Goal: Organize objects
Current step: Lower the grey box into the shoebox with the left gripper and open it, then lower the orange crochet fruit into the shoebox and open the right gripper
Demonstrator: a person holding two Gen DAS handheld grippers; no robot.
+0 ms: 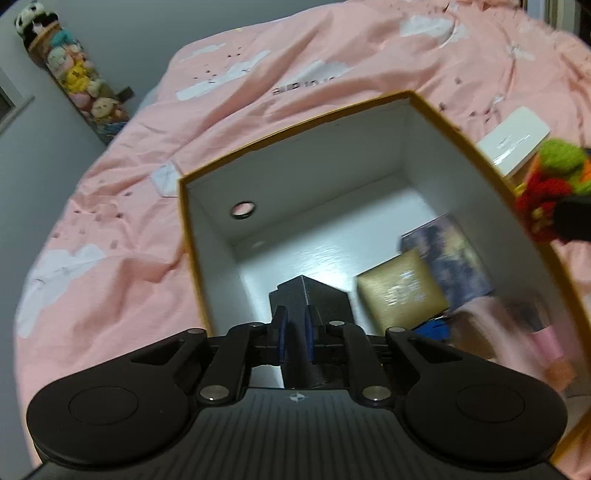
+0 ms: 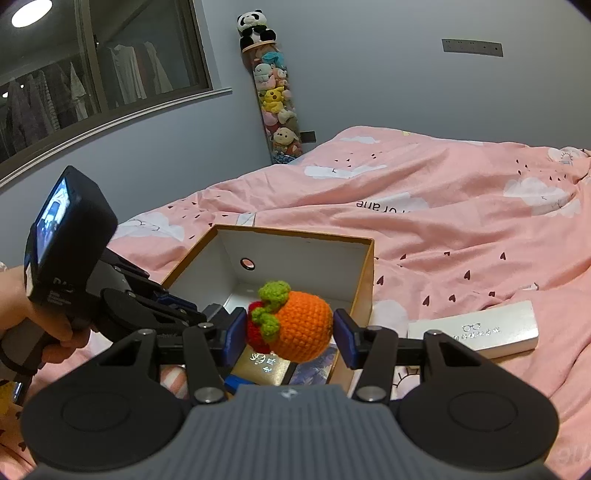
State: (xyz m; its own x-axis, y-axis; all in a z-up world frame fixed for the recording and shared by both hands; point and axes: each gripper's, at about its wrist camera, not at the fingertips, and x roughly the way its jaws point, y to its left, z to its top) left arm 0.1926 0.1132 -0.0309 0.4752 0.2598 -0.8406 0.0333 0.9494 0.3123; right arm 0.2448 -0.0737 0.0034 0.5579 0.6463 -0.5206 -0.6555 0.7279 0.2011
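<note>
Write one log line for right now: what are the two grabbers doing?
left gripper: shut, empty, inside box | right gripper: holds crochet orange above box | glasses case: on bed

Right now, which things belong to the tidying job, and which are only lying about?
Job: box; crochet fruit in the right gripper; gold box; white case.
Lying about: quilt; plush tube; panda.
</note>
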